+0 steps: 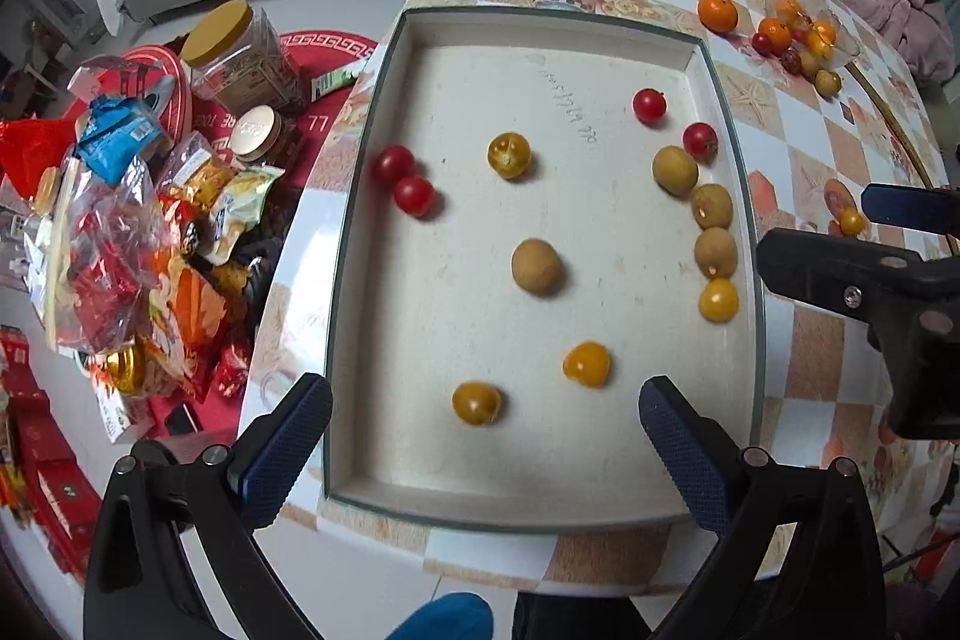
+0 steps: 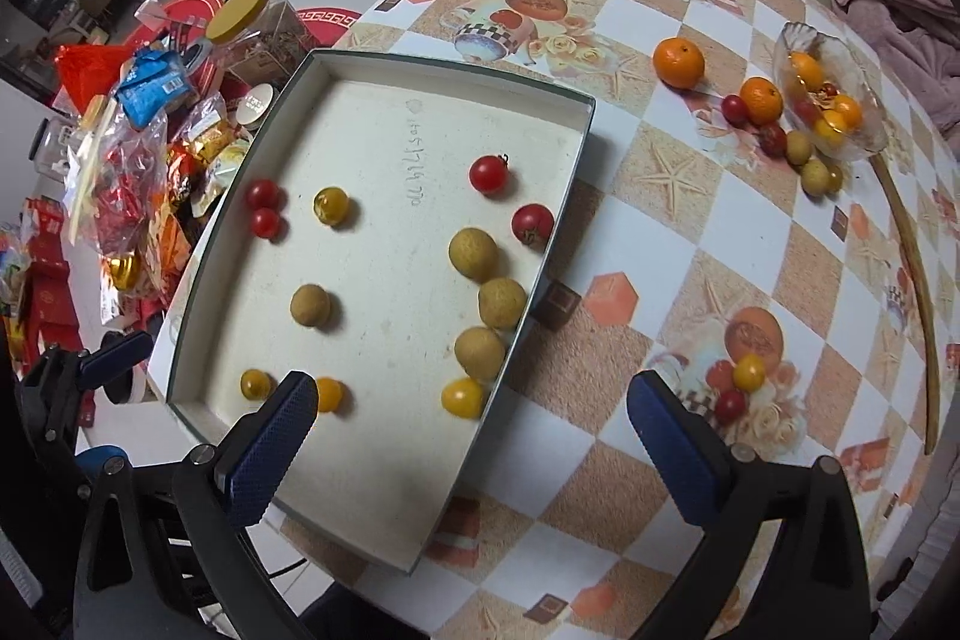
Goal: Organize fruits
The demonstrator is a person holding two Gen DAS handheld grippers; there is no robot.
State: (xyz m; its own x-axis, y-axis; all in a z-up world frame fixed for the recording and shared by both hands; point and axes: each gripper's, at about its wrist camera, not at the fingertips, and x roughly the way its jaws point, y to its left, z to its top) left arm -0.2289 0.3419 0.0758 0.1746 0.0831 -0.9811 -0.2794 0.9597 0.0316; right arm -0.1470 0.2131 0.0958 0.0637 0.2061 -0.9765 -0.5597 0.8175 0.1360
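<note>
Left gripper (image 1: 485,451) points steeply down, jaws spread wide, nothing between blue pads (image 1: 282,451). Right gripper (image 2: 471,451) same pose: steeply downward, jaws wide apart, empty, seen at right edge of left view.

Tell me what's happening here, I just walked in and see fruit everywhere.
A person is sorting small fruit into a shallow tray with two handheld tools. The left gripper and the right gripper both hang open and empty above it. Red and yellow cherry tomatoes and brown longans already lie loose in the tray. More fruit waits on the table: a mandarin, a glass dish of fruit, and two tomatoes near the right gripper.
</note>
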